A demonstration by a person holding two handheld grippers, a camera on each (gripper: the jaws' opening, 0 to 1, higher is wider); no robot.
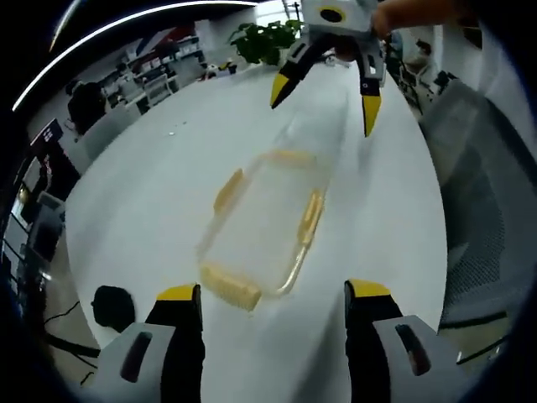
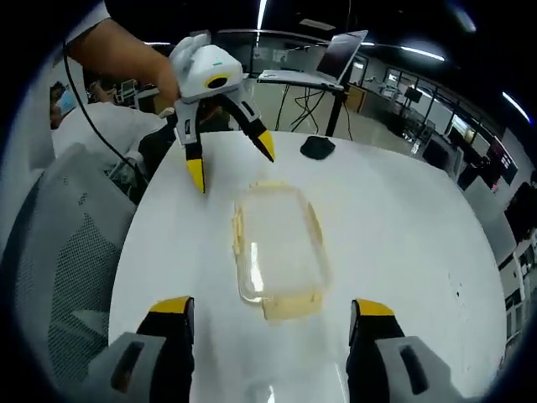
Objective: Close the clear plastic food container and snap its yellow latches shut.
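Here, on a white table (image 2: 403,227) with a small black object (image 2: 318,148) at its far edge, the clear plastic container (image 2: 277,243) with yellow latches (image 1: 230,286) lies between the left gripper (image 1: 273,294) and right gripper (image 2: 268,306), both open and empty.

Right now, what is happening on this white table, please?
A person holds two grippers over a clear food container with yellow latches lying on the white table. The left gripper and the right gripper face each other from opposite ends of the container, both with fingers open and touching nothing. The lid appears to be on; whether the latches are snapped cannot be told.
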